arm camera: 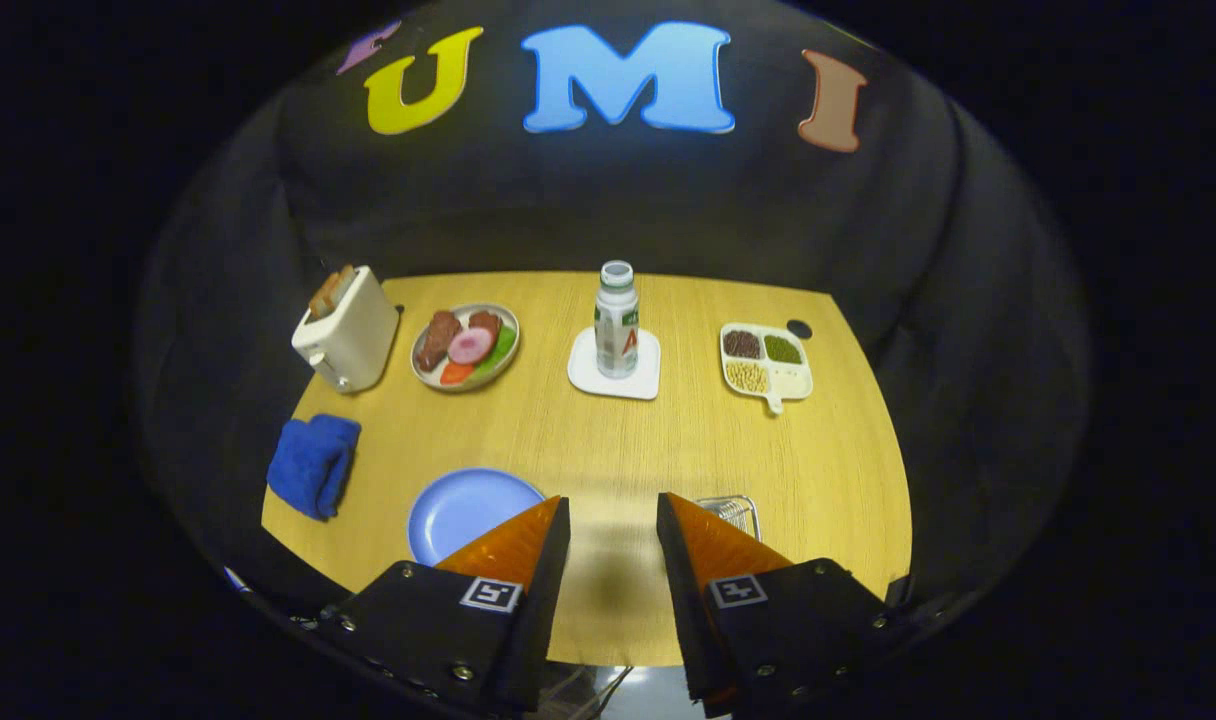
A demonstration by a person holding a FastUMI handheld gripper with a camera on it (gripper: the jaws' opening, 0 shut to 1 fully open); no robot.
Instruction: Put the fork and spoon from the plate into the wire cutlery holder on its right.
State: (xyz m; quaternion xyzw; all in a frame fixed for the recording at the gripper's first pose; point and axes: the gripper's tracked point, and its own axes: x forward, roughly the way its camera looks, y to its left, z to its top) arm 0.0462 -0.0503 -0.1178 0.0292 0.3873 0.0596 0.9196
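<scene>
Blue plate (pixel 463 505) sits just ahead of the left finger; wire cutlery holder (pixel 733 512) peeks out past the right finger. Gripper (pixel 613 530) hangs released over bare table (pixel 608 440), holding nothing. Fork and spoon aren't discernible. Likely thin, stiff, slippery: pinch mid-handle.

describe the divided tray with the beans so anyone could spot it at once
On the wooden table, look far beyond the open gripper, right of the bottle on its white coaster. The divided tray is white, with a short handle and four compartments of differently coloured beans or grains.
</scene>
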